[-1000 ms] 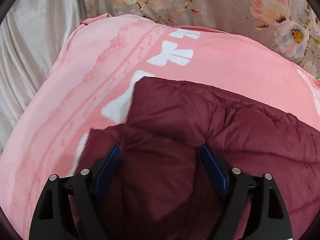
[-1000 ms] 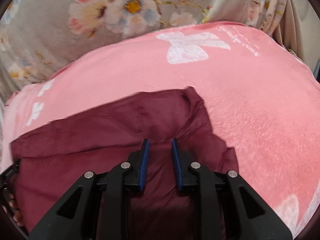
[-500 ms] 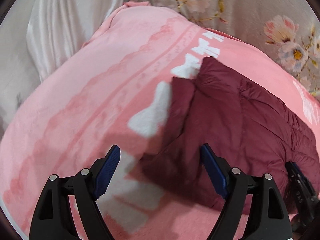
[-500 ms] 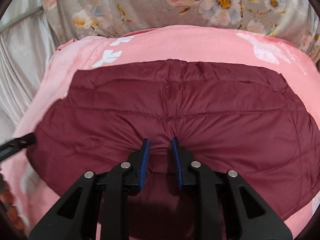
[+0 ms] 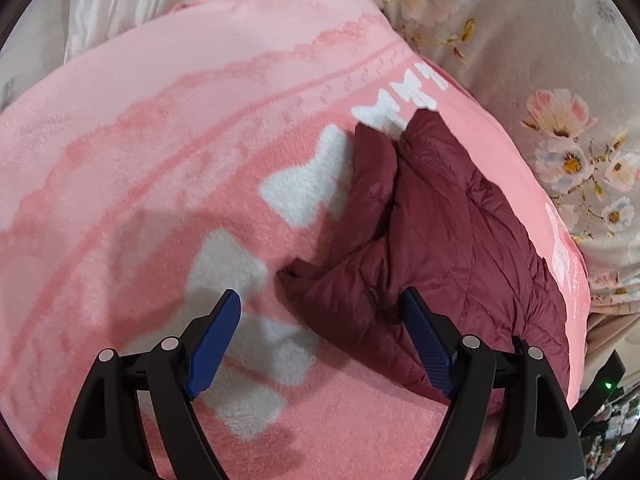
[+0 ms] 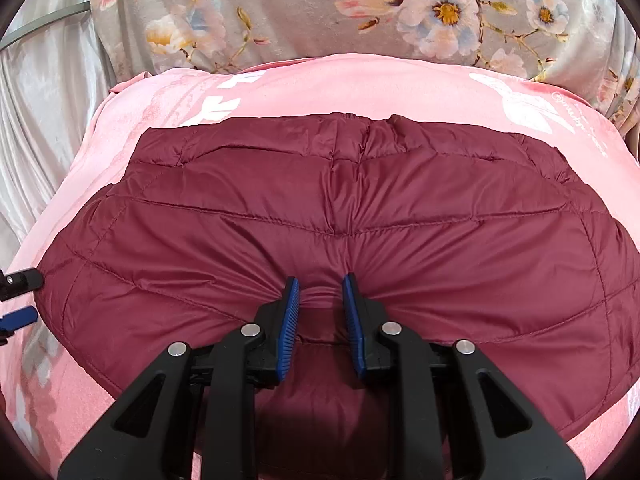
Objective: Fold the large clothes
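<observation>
A dark red quilted jacket (image 6: 340, 208) lies spread on a pink blanket (image 6: 320, 84). My right gripper (image 6: 320, 284) is shut on a pinched fold at the jacket's near edge, and the fabric bunches between the blue pads. In the left wrist view the jacket (image 5: 440, 232) lies to the right, with a folded part pointing away. My left gripper (image 5: 320, 300) stands wide open above the blanket (image 5: 160, 160) at the jacket's left edge, with only the jacket's corner under its span and nothing pressed. The left gripper's tip (image 6: 18, 316) shows at the far left of the right wrist view.
A grey floral cover (image 6: 360, 8) runs behind the blanket. Pale satin cloth (image 6: 44, 100) lies to the left. At the lower right of the left wrist view a dark device with a green light (image 5: 608, 385) sits beyond the blanket's edge.
My left gripper has let go of the jacket and drawn off to its left side, now over the blanket. The right gripper swung the jacket flat and has held still since, grip unchanged.
</observation>
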Available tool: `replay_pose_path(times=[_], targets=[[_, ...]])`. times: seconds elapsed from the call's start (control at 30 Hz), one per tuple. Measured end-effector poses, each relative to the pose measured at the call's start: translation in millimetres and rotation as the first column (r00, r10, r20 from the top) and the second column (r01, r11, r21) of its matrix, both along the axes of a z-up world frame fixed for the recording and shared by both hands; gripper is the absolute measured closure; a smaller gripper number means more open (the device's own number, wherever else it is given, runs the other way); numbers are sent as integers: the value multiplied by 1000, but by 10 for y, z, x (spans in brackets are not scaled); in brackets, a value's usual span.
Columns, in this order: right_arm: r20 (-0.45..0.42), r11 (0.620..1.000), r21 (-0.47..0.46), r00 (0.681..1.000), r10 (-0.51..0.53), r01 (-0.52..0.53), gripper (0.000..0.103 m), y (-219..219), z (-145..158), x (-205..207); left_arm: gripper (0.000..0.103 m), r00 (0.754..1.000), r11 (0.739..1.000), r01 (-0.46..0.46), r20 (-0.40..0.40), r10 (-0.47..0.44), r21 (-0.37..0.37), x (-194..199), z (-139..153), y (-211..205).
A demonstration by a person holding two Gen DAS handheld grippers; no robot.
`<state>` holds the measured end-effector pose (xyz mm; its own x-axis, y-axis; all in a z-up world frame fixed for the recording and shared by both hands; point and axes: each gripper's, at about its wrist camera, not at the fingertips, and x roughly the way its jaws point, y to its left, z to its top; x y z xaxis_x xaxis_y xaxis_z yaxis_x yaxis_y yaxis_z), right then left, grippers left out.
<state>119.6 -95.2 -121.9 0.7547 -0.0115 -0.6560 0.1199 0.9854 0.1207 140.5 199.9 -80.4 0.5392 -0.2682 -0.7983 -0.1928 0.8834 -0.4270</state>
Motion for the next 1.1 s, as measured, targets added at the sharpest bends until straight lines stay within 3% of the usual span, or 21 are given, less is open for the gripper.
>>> replay_pose_path(times=[0.1,0.2,0.37,0.43,0.5,0.57,0.63,0.73,0.83,1.1], targets=[[-4,999,47,1000,-10,10,80,-32,55,-100,24,1000,999,22,-11,-22,-43,-1,-67,-63],[-17,991,136,1000,-12,14,80,-114,97,-255,24,999,999,38,-3,-38,12,49,-95,-194],[-29,987,161,999,-13,18,80,-152,81,-382,24,999,999,30,13,-30,33,137,-118,-293],[-32,987,157,999,-15,20,80,-138,27,-374,28,999,999,36,20,-37,28,156,-111,-313],[-27,990,141,999,-17,21,80,-107,-21,-362,62,997,998,63,34,-64,27,166,-56,-348],[-19,993,116,1000,-18,21,81,-70,-64,-335,82,993,994,103,60,-106,40,143,77,-409],[-22,994,105,1000,-16,18,81,-61,-72,-312,90,985,987,135,99,-143,86,75,260,-505],[-36,989,145,999,-12,17,82,-127,38,-369,93,962,971,176,179,-204,162,-86,652,-731],[-33,983,182,999,25,-19,83,-182,172,-537,94,924,950,235,256,-284,204,-261,1078,-970],[-87,960,274,993,81,-54,90,-311,19,-592,95,844,886,350,307,-439,304,-481,1533,-1869]])
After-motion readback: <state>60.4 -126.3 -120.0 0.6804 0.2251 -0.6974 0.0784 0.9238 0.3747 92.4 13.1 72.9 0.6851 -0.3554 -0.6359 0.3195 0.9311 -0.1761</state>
